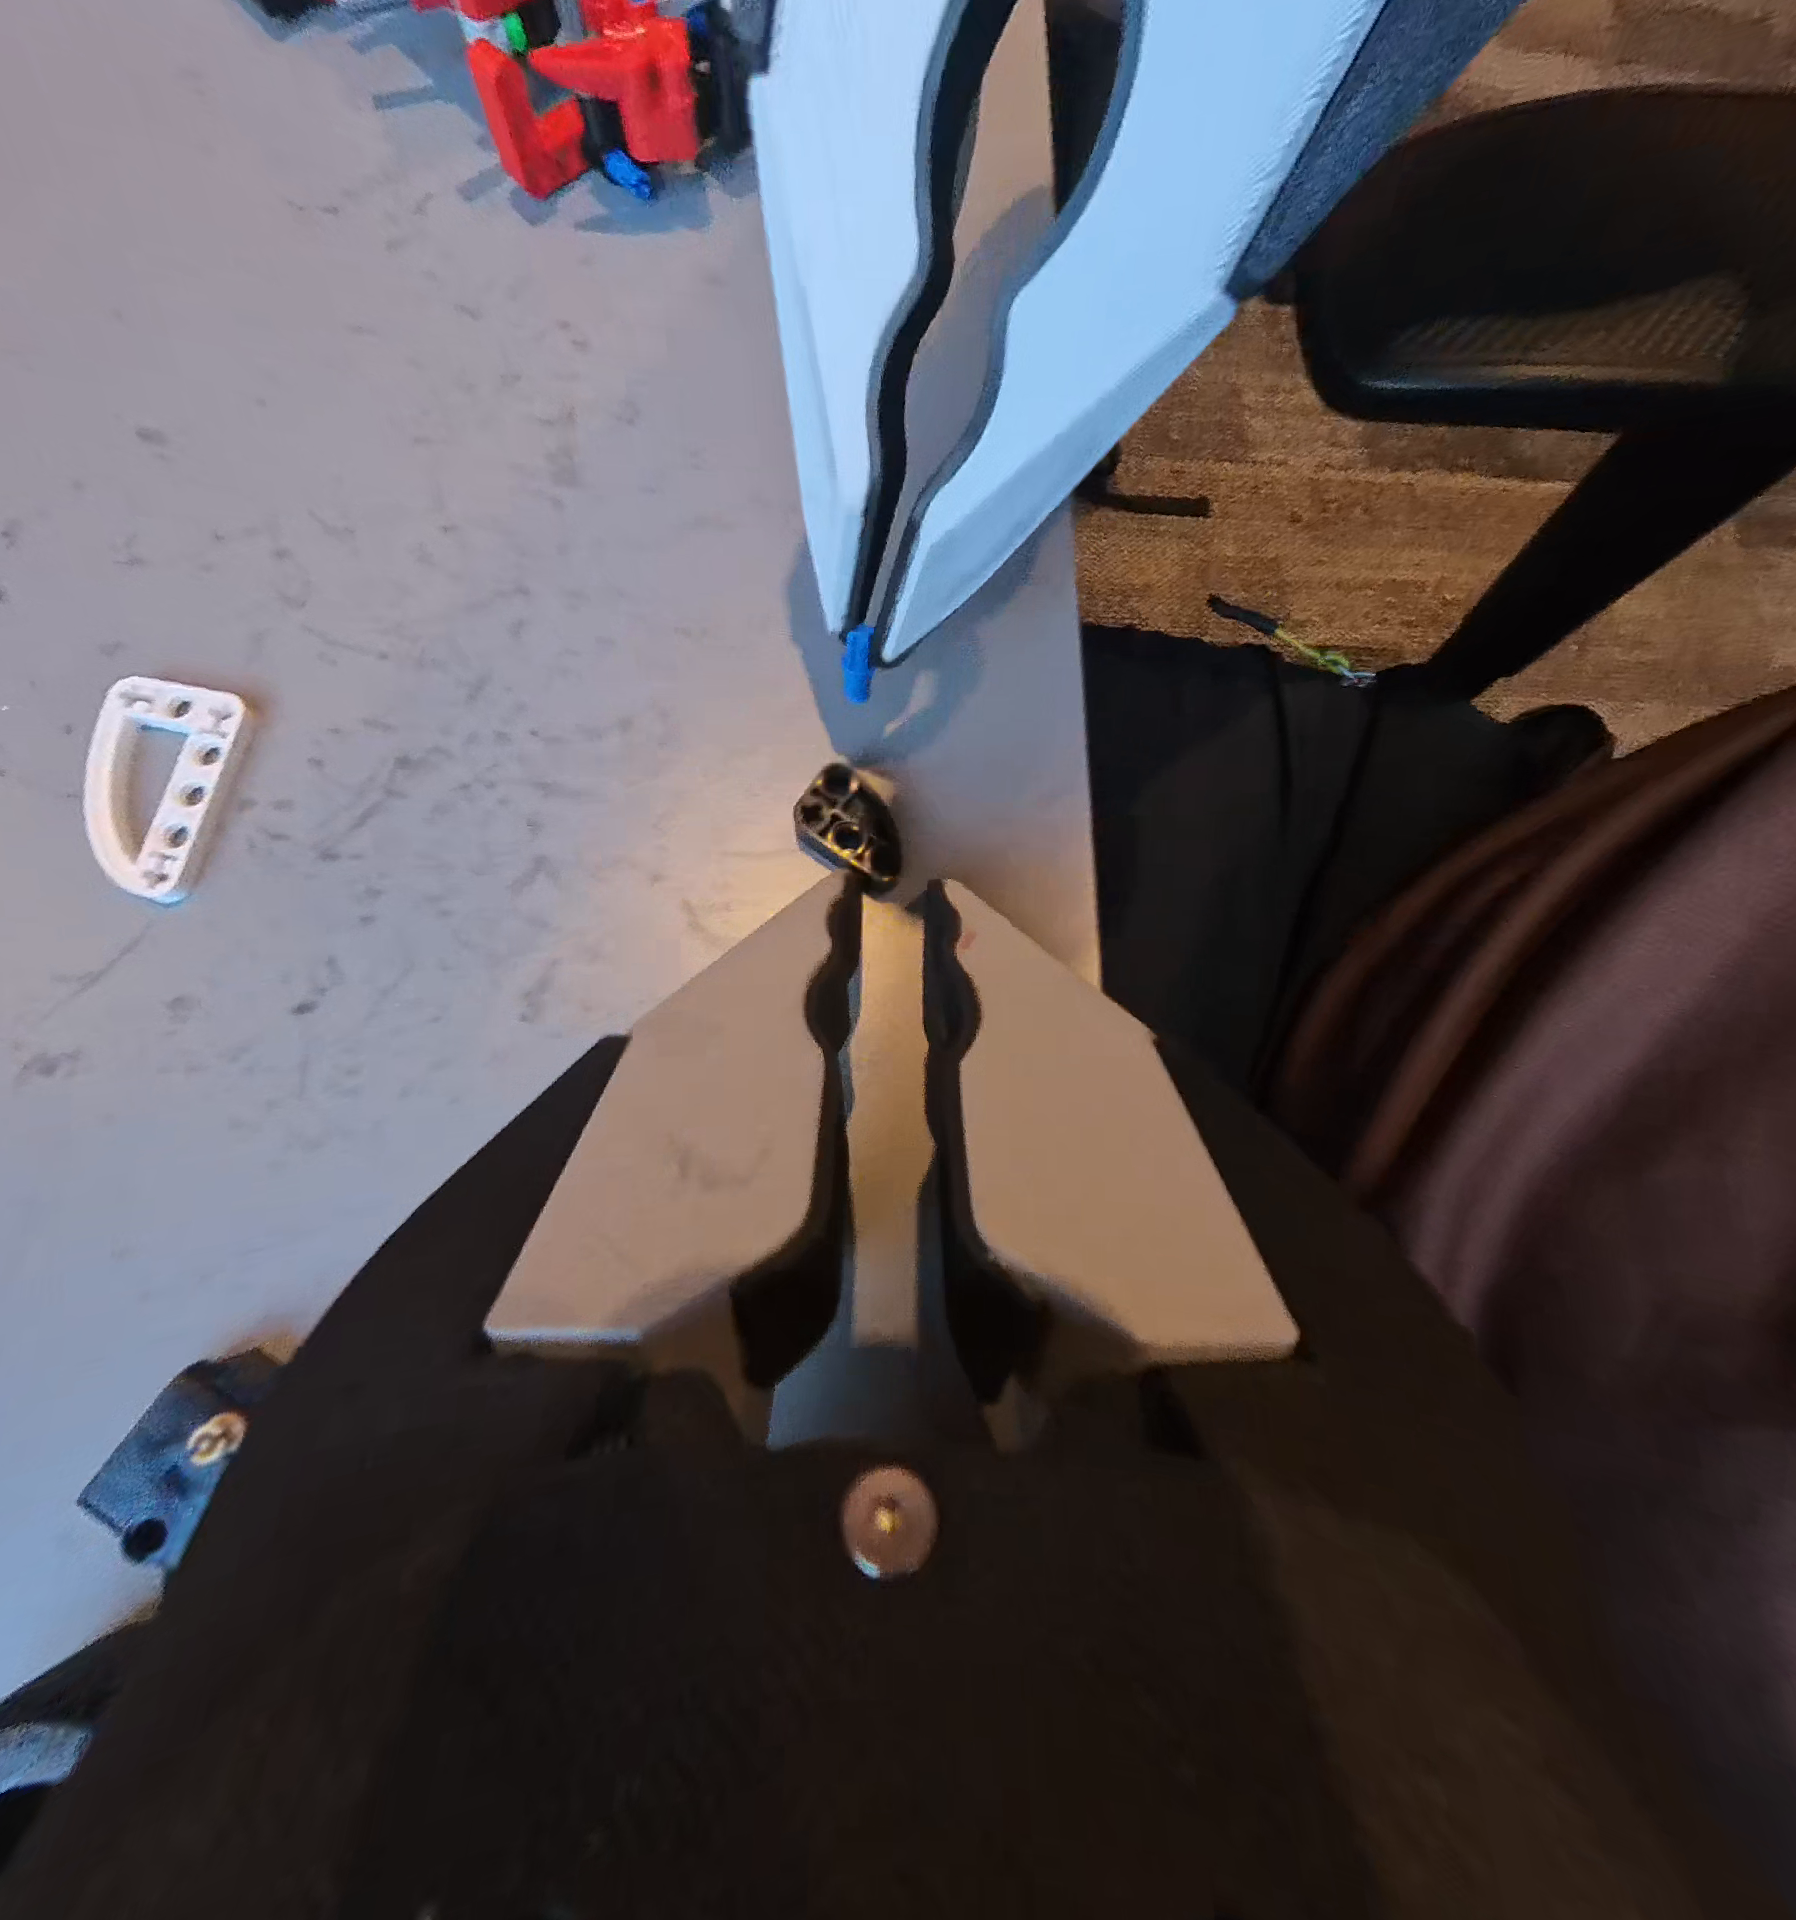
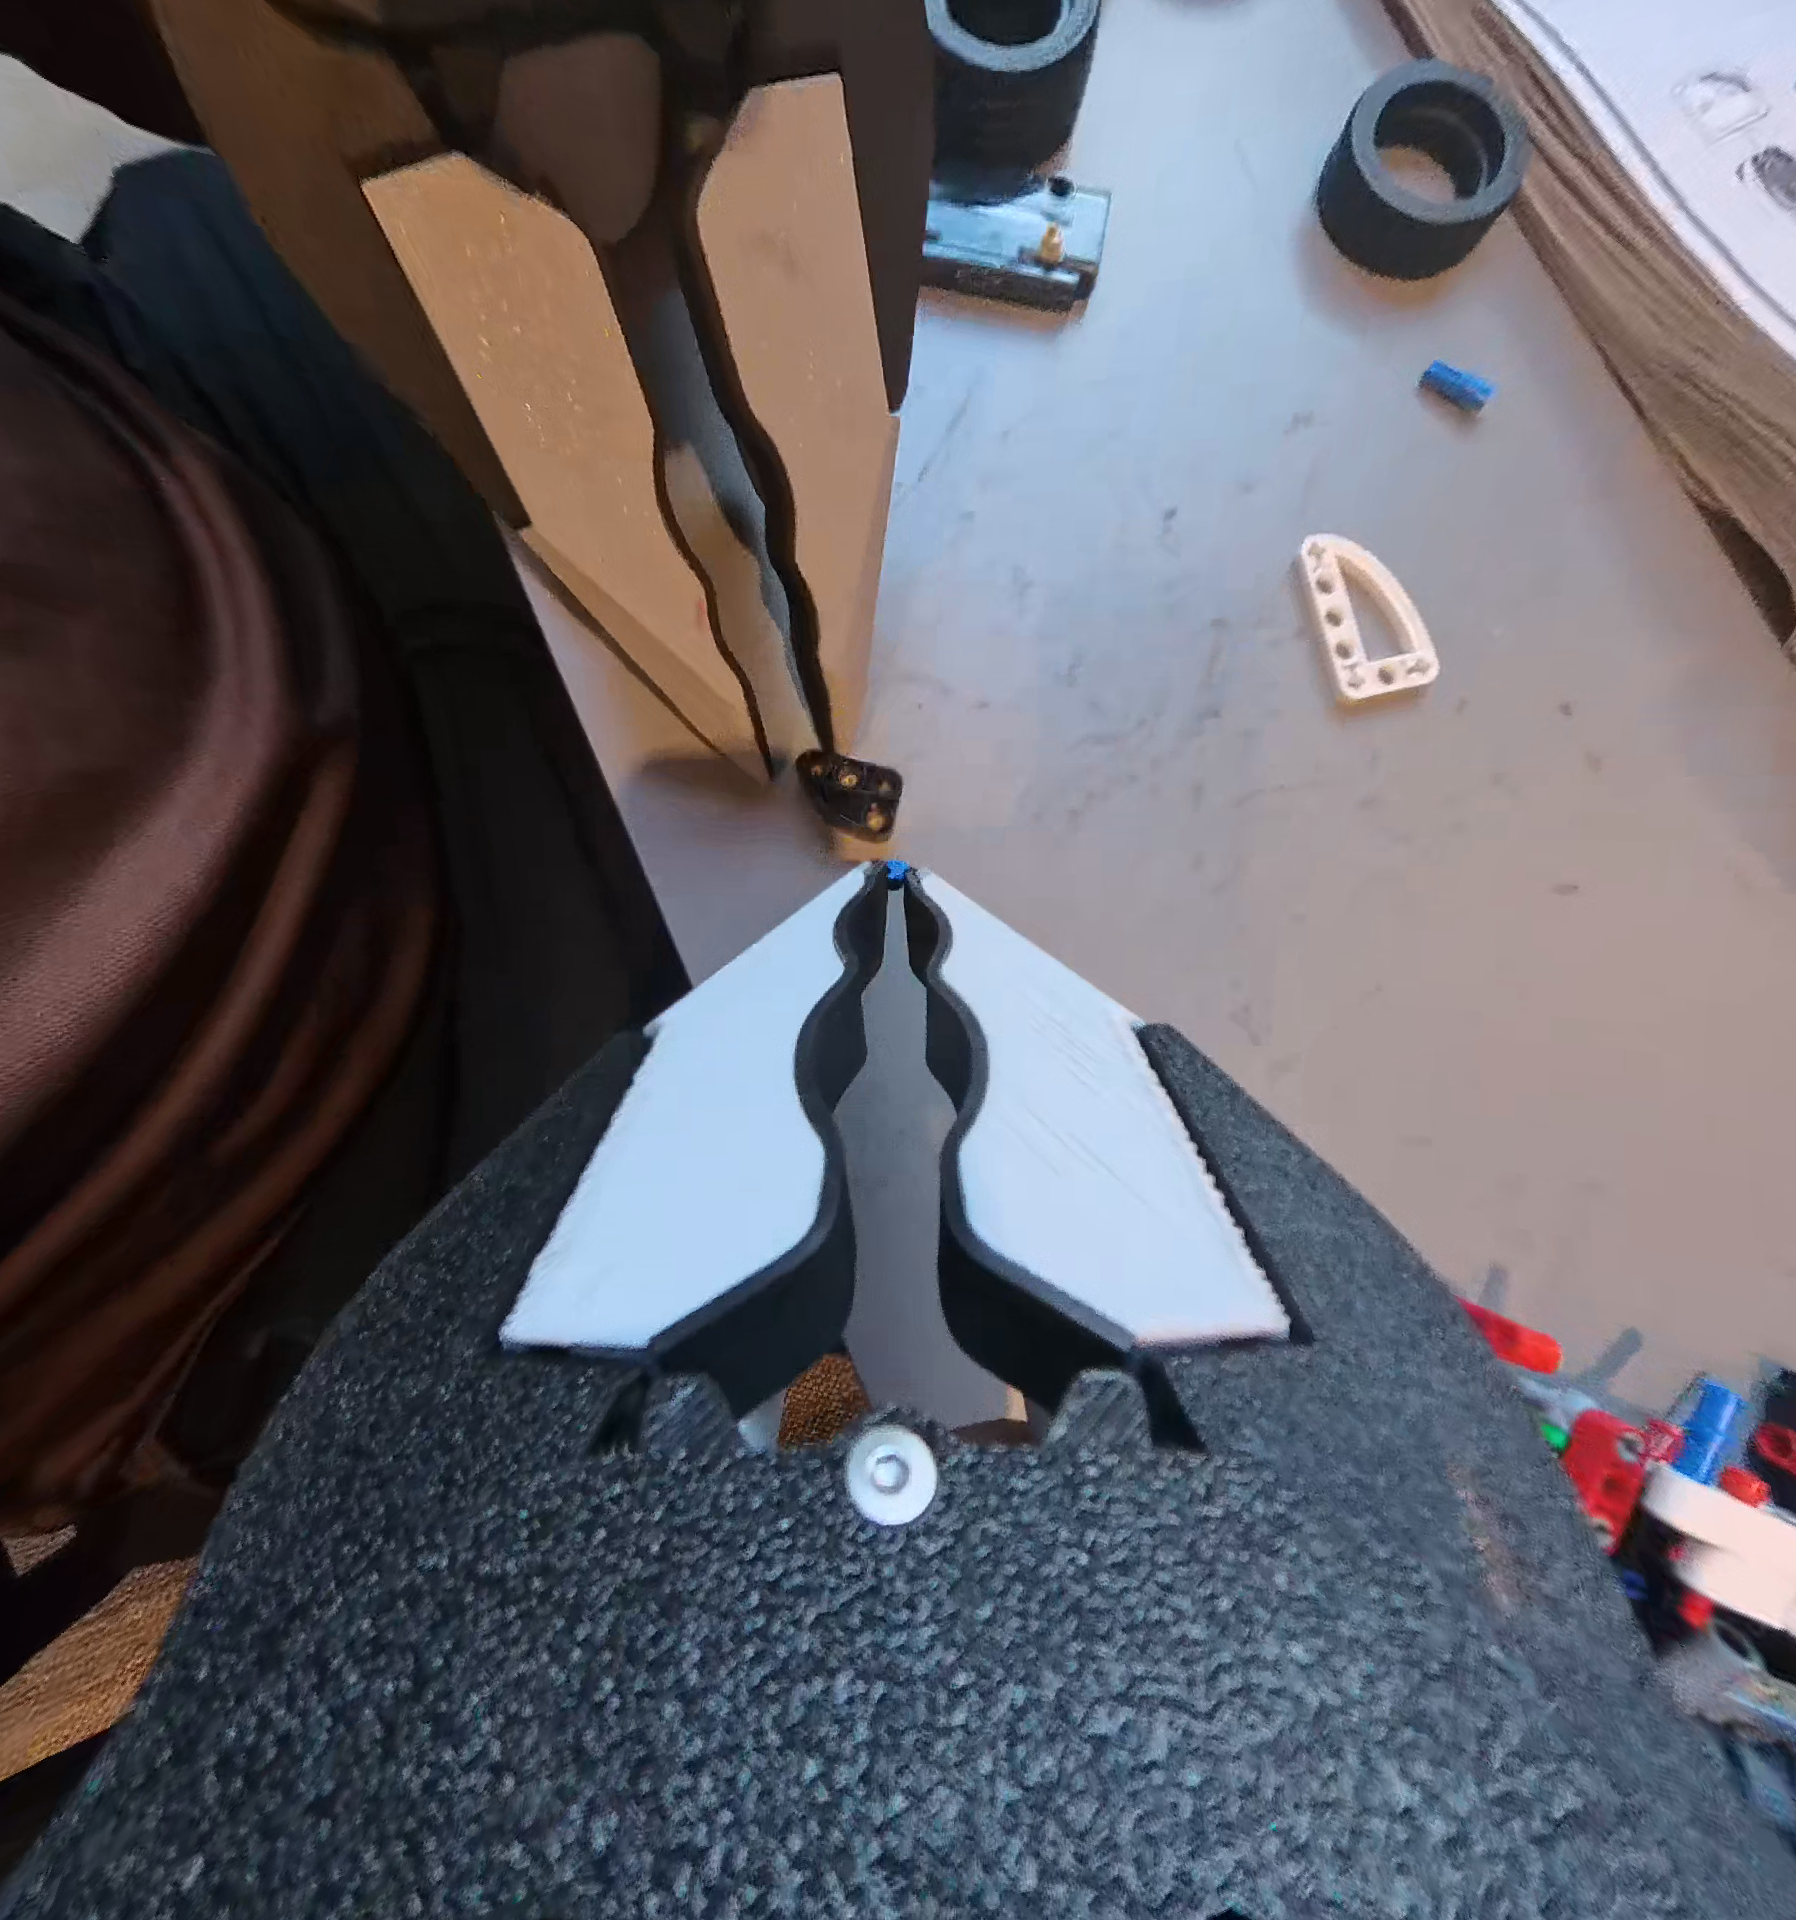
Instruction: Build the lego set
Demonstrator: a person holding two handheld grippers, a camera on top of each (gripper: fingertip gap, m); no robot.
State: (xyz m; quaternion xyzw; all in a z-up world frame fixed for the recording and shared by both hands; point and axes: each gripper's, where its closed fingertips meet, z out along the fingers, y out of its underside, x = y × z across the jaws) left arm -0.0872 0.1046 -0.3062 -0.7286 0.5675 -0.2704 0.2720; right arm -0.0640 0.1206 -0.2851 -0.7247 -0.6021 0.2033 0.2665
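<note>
My left gripper (image 1: 889, 896) is shut on a small black lego connector with holes (image 1: 850, 829), held at the fingertips just above the table near its edge. My right gripper (image 2: 894, 881), white-fingered, is shut on a short blue pin (image 2: 896, 871) that sticks out of its tips. In the left wrist view the right gripper (image 1: 870, 644) comes in from the top, and its blue pin (image 1: 858, 665) points at the black connector, a short gap away. In the right wrist view the left gripper (image 2: 795, 764) holds the connector (image 2: 852, 792) just ahead of the pin.
A white curved lego frame (image 1: 165, 784) (image 2: 1367, 618) lies flat on the grey table (image 1: 406, 468). A red lego assembly (image 1: 603, 94) (image 2: 1704, 1475) stands farther off. A loose blue pin (image 2: 1455, 384), two black tyres (image 2: 1424, 166) and a metal block (image 2: 1013, 244) lie beyond. A chair (image 1: 1600, 312) stands past the table edge. About 4 cm separates my left fingertips from my right. About 12 cm separates my left fingertips from the metal block (image 2: 1013, 244).
</note>
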